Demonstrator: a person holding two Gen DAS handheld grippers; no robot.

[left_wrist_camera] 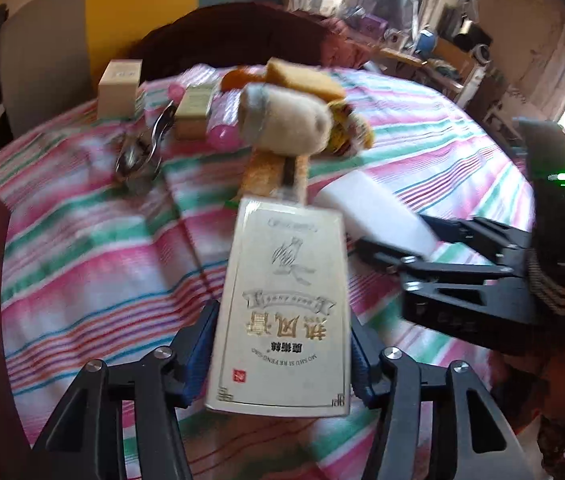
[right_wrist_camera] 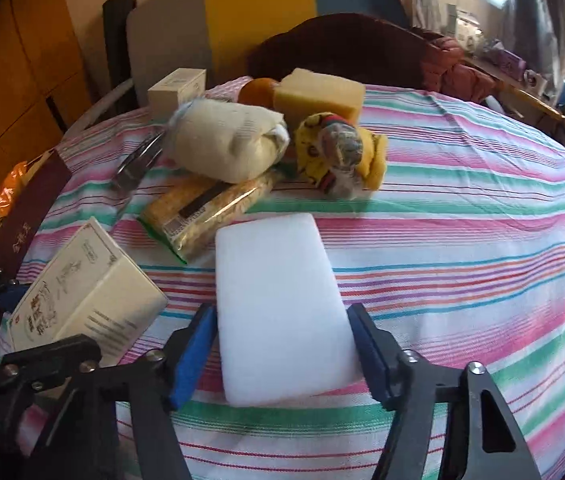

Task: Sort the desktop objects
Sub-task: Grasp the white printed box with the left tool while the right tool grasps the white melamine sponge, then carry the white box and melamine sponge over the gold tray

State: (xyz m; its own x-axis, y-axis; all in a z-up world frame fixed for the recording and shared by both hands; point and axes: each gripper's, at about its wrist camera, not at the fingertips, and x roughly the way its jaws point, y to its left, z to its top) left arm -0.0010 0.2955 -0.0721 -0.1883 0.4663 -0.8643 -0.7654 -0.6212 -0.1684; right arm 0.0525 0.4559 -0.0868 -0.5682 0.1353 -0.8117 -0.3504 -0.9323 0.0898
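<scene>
1. Desktop objects lay on the striped tablecloth (right_wrist_camera: 462,240): we held a cream printed box (left_wrist_camera: 282,312) between the left gripper (left_wrist_camera: 282,360) pads, which pressed its two long sides.
2. Our right gripper (right_wrist_camera: 284,360) straddled a white foam block (right_wrist_camera: 282,304) lying flat; whether the blue pads touched it we could not tell.
3. Farther back sat a packet of noodles (right_wrist_camera: 206,216), a cream cloth roll (right_wrist_camera: 226,144), a yellow plush toy (right_wrist_camera: 338,152) and a yellow sponge (right_wrist_camera: 318,94).

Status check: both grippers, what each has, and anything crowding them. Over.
Left gripper clamped on the cream printed box. Right gripper straddles the white foam block, grip unconfirmed. Cluttered pile beyond: noodle packet, cloth bundle, yellow plush.
</scene>
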